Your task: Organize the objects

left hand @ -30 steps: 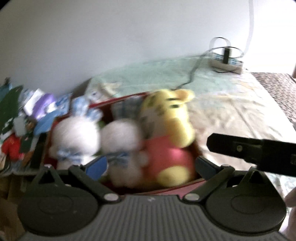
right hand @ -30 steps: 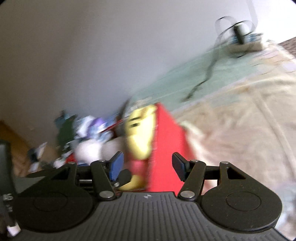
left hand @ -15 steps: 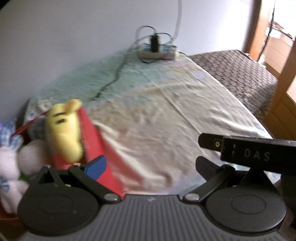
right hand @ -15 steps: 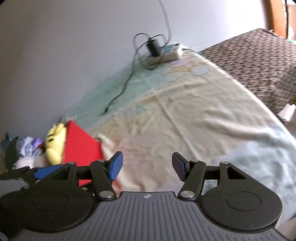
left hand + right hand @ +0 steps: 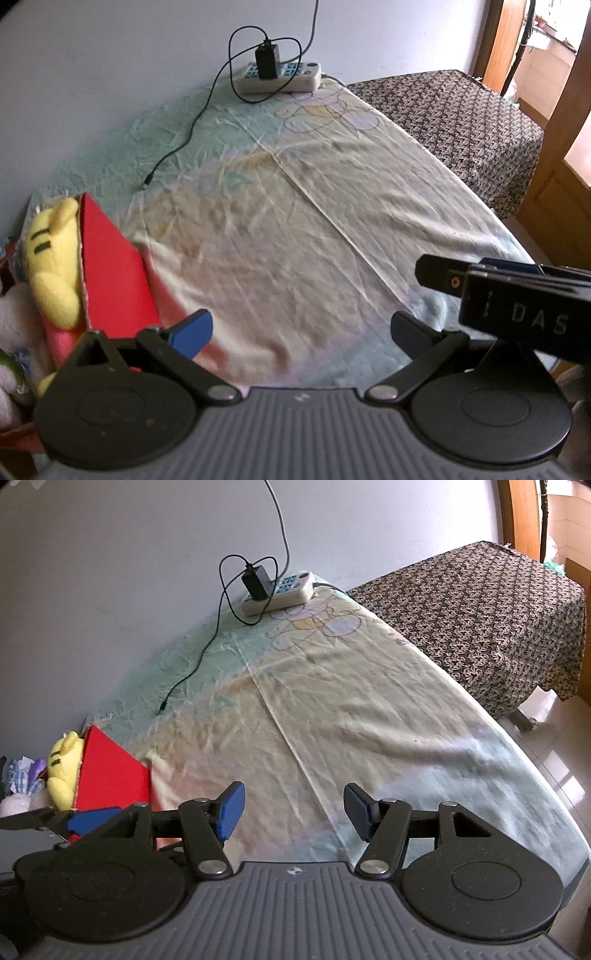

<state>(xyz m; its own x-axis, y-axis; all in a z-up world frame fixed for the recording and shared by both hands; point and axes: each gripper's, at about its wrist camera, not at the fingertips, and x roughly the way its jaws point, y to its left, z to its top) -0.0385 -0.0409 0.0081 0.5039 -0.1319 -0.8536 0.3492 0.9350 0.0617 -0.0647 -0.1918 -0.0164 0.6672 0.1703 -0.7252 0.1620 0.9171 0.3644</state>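
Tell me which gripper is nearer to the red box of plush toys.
Left. The left gripper has one finger directly beside the red box, open and empty. The right gripper sits farther out over the sheet, with the left one between it and the box.

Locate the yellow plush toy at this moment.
The yellow plush toy sits at the far left of both wrist views, inside the red box against its wall, with white plush toys beside it.

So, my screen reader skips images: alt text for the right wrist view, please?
An open, empty right gripper hovers over a wrinkled pale bedsheet. A red cardboard box with a yellow plush bear sits left; a white power strip lies by the wall.
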